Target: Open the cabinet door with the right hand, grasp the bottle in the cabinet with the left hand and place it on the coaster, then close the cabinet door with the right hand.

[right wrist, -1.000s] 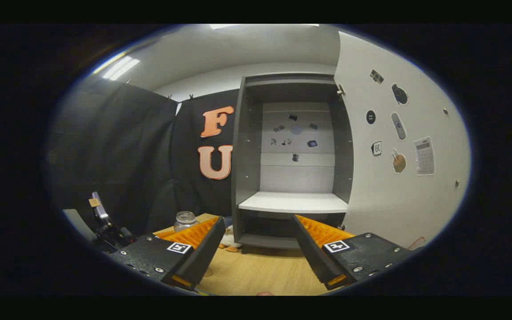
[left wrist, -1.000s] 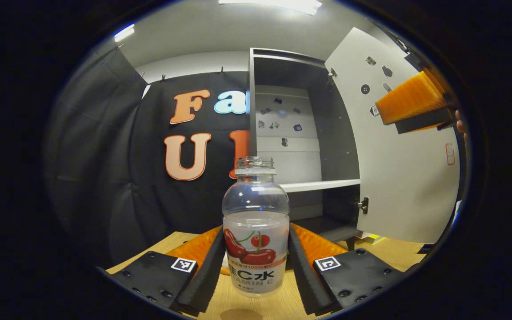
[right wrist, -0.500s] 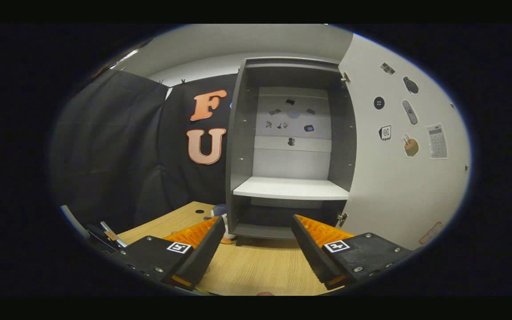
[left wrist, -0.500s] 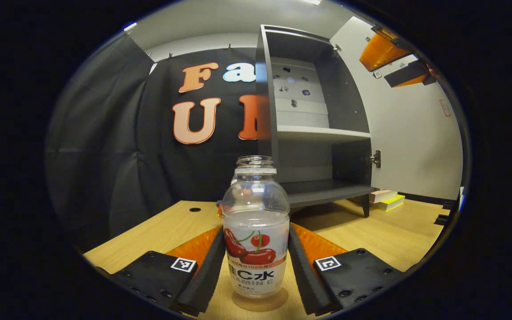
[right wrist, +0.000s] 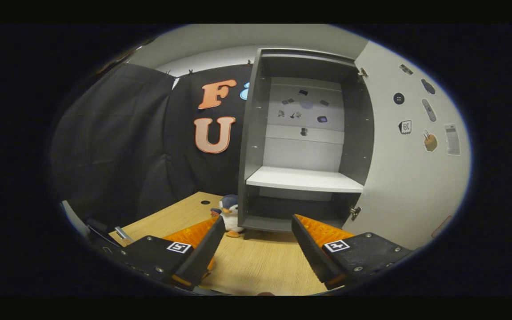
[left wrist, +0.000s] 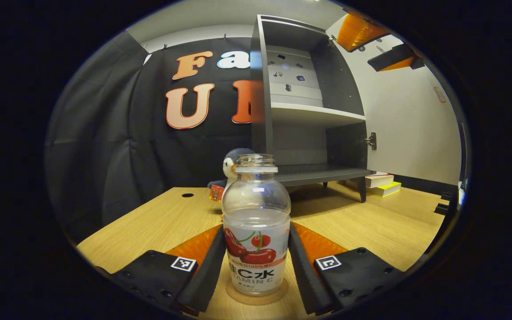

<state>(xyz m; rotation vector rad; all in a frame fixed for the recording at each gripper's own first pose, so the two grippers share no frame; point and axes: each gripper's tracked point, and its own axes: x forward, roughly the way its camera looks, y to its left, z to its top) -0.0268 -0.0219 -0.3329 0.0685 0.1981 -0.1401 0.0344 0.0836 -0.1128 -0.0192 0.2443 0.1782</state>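
1. In the left gripper view, the left gripper (left wrist: 256,262) has both fingers pressed against the sides of the bottle (left wrist: 256,231), one on each flank of the label.
2. The bottle stands upright, uncapped, on the round coaster (left wrist: 257,297), whose edge shows under its base on the table (left wrist: 158,222).
3. Behind the bottle, a toy penguin (left wrist: 230,165) sits on the table just left of the cabinet (left wrist: 300,102).
4. The cabinet is open; its shelf (left wrist: 314,114) is bare, and the door (left wrist: 411,124) is swung out to the right.
5. Two books (left wrist: 382,185) lie on the table near the door's foot.
6. At the top right of that view, the right gripper (left wrist: 378,42) hangs in front of the door.
7. In the right gripper view, the right gripper (right wrist: 254,246) has its fingers spread apart with nothing between them, pointing at the cabinet (right wrist: 302,146).
8. There the door (right wrist: 416,169) stands wide, with stickers on its inner face, and the penguin (right wrist: 229,214) stands at the cabinet's lower left corner.
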